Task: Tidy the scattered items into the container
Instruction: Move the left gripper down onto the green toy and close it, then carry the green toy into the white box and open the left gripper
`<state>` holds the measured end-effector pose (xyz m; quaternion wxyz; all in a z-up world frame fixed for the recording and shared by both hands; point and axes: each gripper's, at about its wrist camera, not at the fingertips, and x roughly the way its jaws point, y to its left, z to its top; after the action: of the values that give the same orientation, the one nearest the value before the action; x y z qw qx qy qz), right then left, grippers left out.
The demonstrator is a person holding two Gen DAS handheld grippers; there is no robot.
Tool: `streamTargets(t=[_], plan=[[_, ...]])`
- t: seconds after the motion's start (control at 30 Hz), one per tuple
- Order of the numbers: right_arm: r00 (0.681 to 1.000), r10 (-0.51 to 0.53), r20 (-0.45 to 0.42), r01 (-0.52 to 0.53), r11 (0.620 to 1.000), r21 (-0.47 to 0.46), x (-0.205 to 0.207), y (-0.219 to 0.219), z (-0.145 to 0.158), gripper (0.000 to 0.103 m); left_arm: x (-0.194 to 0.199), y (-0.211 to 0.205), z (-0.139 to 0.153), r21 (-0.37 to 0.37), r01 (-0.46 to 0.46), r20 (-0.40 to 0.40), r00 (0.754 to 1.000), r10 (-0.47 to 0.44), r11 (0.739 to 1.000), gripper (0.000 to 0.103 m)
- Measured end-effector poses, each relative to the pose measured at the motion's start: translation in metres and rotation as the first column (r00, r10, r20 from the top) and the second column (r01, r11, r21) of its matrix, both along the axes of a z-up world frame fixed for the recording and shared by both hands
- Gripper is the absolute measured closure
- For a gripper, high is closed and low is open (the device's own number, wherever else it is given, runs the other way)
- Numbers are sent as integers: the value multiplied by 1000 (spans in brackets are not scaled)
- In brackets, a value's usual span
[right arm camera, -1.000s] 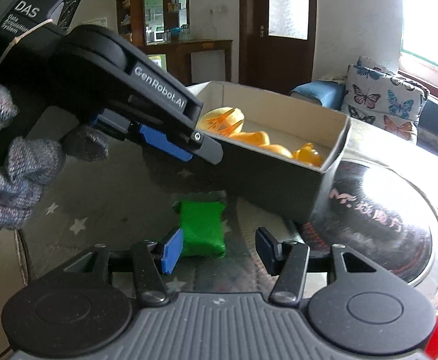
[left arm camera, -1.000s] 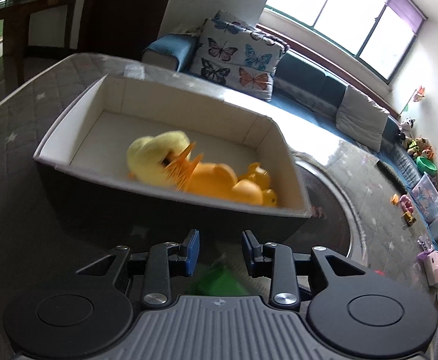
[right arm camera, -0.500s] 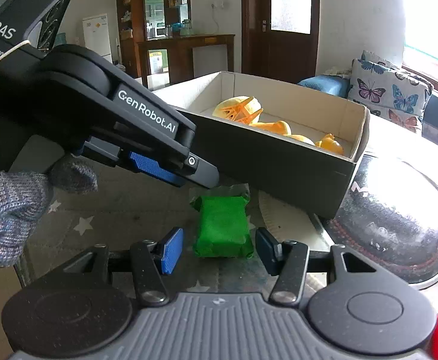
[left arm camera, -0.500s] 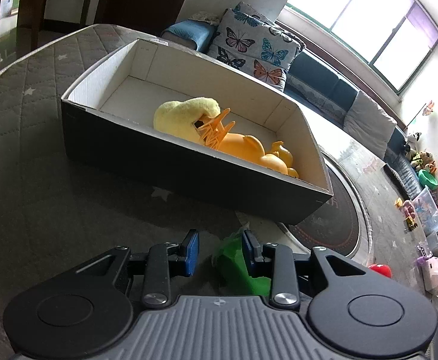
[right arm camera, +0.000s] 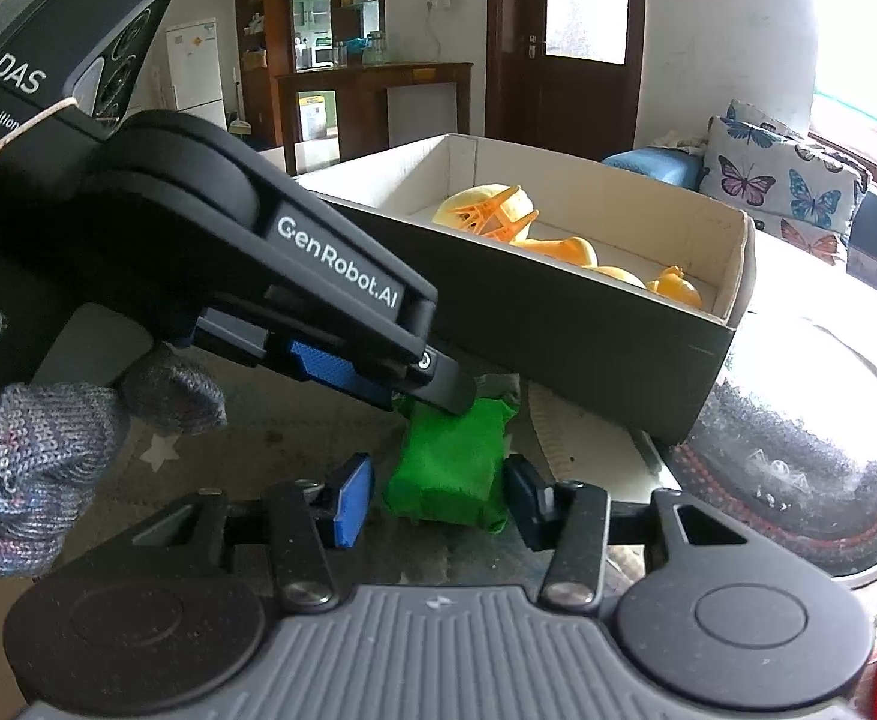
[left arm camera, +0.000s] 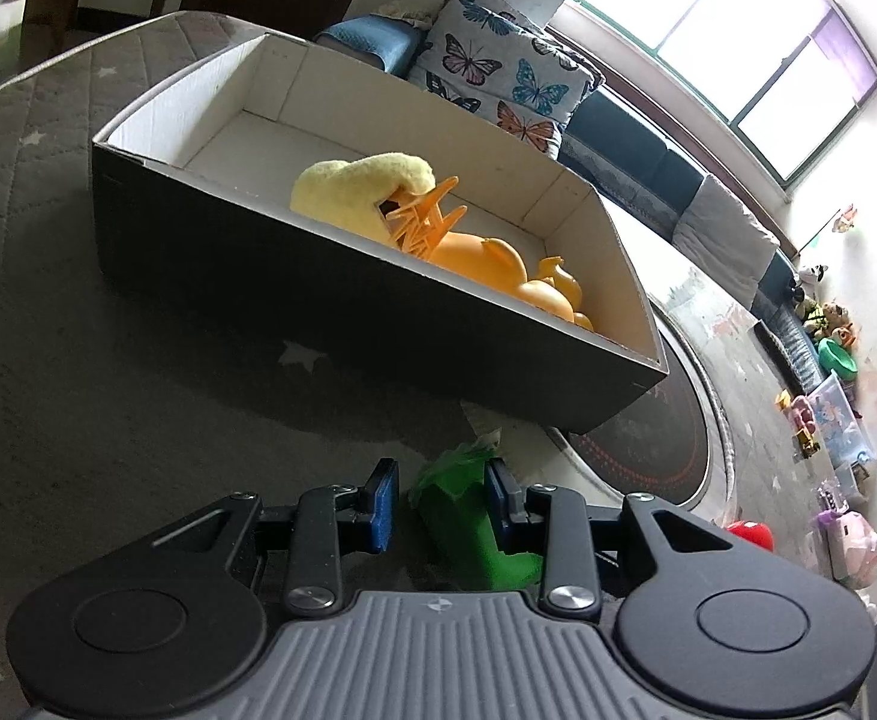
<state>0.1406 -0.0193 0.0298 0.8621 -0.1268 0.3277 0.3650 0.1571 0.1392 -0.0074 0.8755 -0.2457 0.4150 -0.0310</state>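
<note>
Both tools converge on the green packet (right arm camera: 447, 468), which lies on the grey star-patterned bench (left arm camera: 138, 360) just in front of the dark cardboard box (left arm camera: 378, 324). The right hand-held gripper (right arm camera: 438, 495) has just been closing; the packet sits between its jaws, the right pad about touching, the blue left pad still a little apart, so no firm clamp yet. The left hand-held gripper (left arm camera: 438, 501) stands narrowly apart, the packet against its right finger, its tip resting on the packet's far end in the right wrist view. One tool should yield. The right should finish closing across the packet's middle, lift clear of the box wall, then release beside the yellow plush (left arm camera: 360, 192) and orange toys (left arm camera: 486, 258).
</note>
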Motion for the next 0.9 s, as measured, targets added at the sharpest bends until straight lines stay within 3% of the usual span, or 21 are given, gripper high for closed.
streamTargets(t=[0.63,0.9], plan=[[1000,-14,-14,14,1000,18,-2,-2,-4,61,2,3,-8,-72,-12,-7,1000,11,997,69],[1000,-10,5,10,1000,29,-7,-5,3,62,-5,0,3,-68,-11,14,1000,12,998,71]])
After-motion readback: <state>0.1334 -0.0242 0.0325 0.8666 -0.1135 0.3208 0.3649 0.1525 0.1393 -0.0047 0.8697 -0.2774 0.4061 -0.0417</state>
